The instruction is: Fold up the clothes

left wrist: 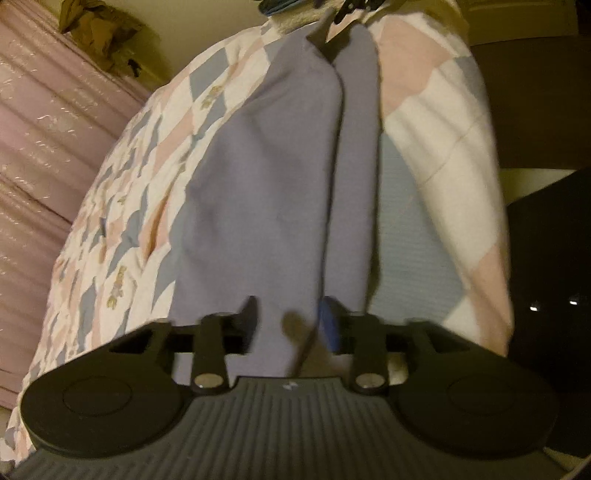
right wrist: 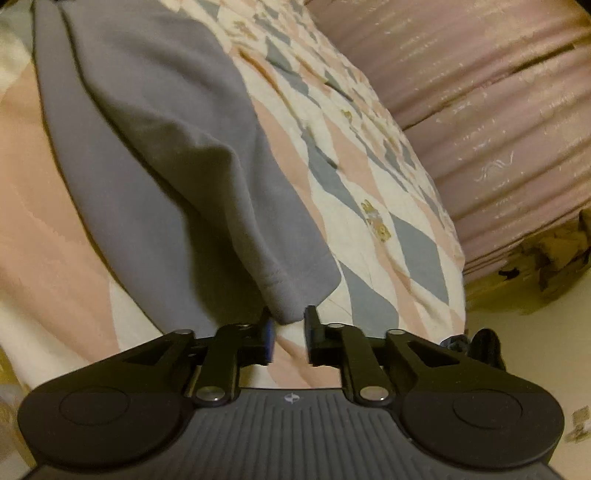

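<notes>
A pair of lavender-grey trousers (left wrist: 266, 177) lies stretched along a bed with a pink, blue and white diamond-patterned quilt (left wrist: 155, 155). In the left wrist view my left gripper (left wrist: 290, 325) has its jaws either side of the waist end of the trousers and holds the fabric. In the right wrist view the trousers (right wrist: 155, 155) run away from me, and my right gripper (right wrist: 289, 332) has its jaws closed around a leg cuff (right wrist: 286, 291). The right gripper also shows far off in the left wrist view (left wrist: 332, 22).
A pink patterned curtain or wall covering (left wrist: 44, 140) runs beside the bed, also in the right wrist view (right wrist: 498, 110). Crumpled brown paper (right wrist: 554, 258) lies on the floor by it. A dark piece of furniture (left wrist: 546, 277) stands at the bed's other side.
</notes>
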### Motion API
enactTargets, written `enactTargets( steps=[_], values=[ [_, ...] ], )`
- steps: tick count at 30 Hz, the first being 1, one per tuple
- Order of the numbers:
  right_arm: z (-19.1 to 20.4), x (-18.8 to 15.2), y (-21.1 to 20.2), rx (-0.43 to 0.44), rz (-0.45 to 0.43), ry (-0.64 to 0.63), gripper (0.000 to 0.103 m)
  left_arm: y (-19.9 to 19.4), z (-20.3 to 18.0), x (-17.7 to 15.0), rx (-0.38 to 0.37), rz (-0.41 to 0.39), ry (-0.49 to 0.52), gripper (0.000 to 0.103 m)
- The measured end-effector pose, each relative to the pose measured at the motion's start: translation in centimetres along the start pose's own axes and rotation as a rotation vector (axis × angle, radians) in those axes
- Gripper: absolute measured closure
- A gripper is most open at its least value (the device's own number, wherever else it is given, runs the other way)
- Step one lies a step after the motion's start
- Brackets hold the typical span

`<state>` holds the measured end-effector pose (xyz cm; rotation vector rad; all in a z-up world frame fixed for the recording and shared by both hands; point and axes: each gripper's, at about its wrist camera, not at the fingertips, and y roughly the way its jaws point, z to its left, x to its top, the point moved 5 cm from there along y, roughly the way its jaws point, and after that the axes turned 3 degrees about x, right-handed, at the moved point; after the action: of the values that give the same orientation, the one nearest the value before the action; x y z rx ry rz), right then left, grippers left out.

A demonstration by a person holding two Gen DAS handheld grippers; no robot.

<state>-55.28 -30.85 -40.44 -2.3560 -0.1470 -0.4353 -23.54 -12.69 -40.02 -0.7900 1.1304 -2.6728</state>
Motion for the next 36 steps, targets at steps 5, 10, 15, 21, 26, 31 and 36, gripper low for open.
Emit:
enactTargets(
  steps=[5,10,15,21,26,31,36],
  values=[
    [1.0,0.4,-0.4,-0.074,-0.026,-0.088,0.056,0.3,-0.6,-0.7,0.008,0.036,0.050,0.066],
    [3.2,1.5,0.7,-0.087,0.000,-0.242,0.069,1.6,-2.4,-1.3,0.039,0.069,0.192,0.101],
    [3.7,1.4,1.3,-0.124,0.027,-0.321,0.103,-0.3,-1.2,-1.4,0.105,0.027,0.222,0.102],
    [2.4,1.4,-1.8,-0.167,-0.019,-0.272,0.103,-3.3,-0.8,-1.8,0.138,0.026,0.235,0.102],
    [4.3,0.2,-2.6,-0.115,-0.007,-0.267,0.103,-3.2,-3.0,-2.3,0.117,0.039,0.241,0.102],
    [6.3,-1.2,-1.8,-0.089,0.032,-0.291,0.103,-2.6,-3.8,-2.3,0.120,0.047,0.206,0.102],
    [6.5,-1.2,-1.1,-0.057,0.037,-0.274,0.103,-2.1,-4.3,-2.6,0.112,0.064,0.119,0.102]
  ],
)
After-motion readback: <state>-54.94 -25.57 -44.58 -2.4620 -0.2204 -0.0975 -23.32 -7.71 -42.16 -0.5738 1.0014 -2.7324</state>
